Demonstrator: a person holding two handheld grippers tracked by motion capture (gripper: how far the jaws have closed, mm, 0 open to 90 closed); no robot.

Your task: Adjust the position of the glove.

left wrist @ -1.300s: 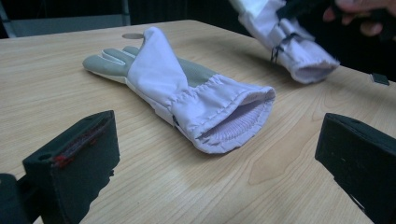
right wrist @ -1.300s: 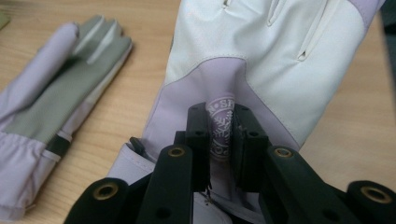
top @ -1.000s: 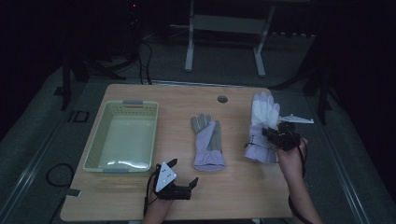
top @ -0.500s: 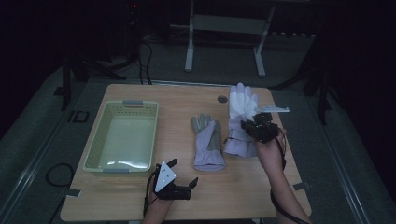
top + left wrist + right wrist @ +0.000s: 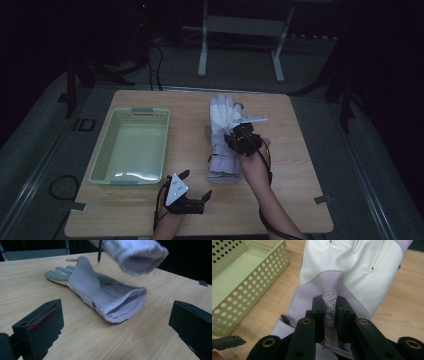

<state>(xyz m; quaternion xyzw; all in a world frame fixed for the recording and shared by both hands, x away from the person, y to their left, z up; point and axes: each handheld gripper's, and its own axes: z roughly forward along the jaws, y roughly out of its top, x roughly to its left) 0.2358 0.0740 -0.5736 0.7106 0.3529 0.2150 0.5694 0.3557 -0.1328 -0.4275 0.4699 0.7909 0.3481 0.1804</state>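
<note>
My right gripper (image 5: pixel 240 137) is shut on a pinched fold of a white and lilac glove (image 5: pixel 222 112), at its snowflake badge (image 5: pixel 330 307). That glove hangs just over the table, fingers pointing away from me. Under it lies a second glove (image 5: pixel 100 290), grey and lilac, flat on the wood with its cuff open toward me. The held glove's cuff (image 5: pixel 135 255) is blurred above it. My left gripper (image 5: pixel 196 183) rests near the table's front edge with its jaws wide open around nothing, short of the lying glove's cuff.
A pale green perforated basket (image 5: pixel 102 165) stands empty on the left of the wooden table (image 5: pixel 300 150); its wall (image 5: pixel 249 287) is close to the held glove. A small dark disc (image 5: pixel 71 260) sits at the far side. Dark floor and a metal frame lie beyond.
My right gripper has carried the white glove leftward from the table's right side to over the lying glove. The left gripper has stayed put.
</note>
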